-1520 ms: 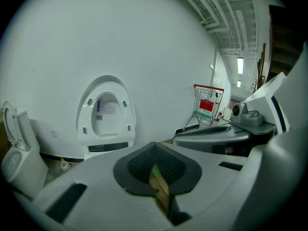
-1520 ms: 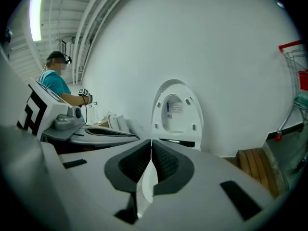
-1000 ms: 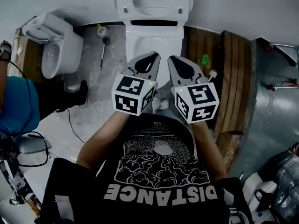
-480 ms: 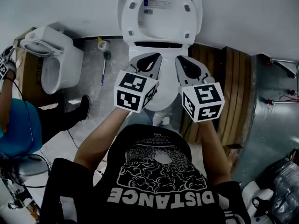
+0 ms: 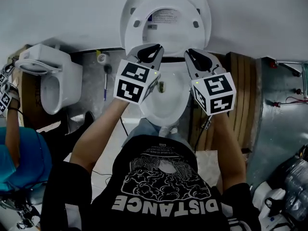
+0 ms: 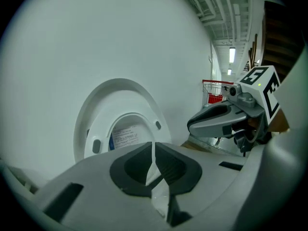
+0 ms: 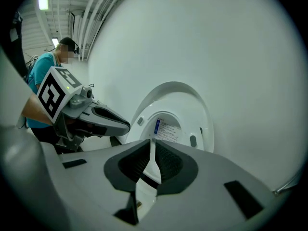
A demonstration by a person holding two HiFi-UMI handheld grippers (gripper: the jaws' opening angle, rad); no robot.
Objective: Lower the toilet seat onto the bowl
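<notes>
The white toilet stands against the wall, its seat point(image 5: 130, 16) raised upright with the lid and a printed label behind it. The open bowl point(image 5: 166, 97) lies below it. My left gripper point(image 5: 157, 48) hovers over the bowl's left rear, just below the seat, shut and empty. My right gripper point(image 5: 189, 53) is level with it over the right rear, also shut and empty. Neither touches the seat. In the left gripper view the seat point(image 6: 91, 119) rises beyond my shut left gripper point(image 6: 154, 146), with the right gripper point(image 6: 224, 119) beside it. The right gripper view shows the seat point(image 7: 204, 121) and the left gripper point(image 7: 103, 119).
A second toilet point(image 5: 45, 78) stands on the floor at the left, a brush point(image 5: 105, 66) between the two. Wooden boards point(image 5: 240, 90) lean at the right, metal sheeting point(image 5: 279, 109) beyond them. A person in a teal shirt point(image 5: 17, 158) is at the left, close by.
Both grippers have moved forward and up over the bowl toward the raised seat and spread slightly apart. The view has tilted up, showing more of the seat.
</notes>
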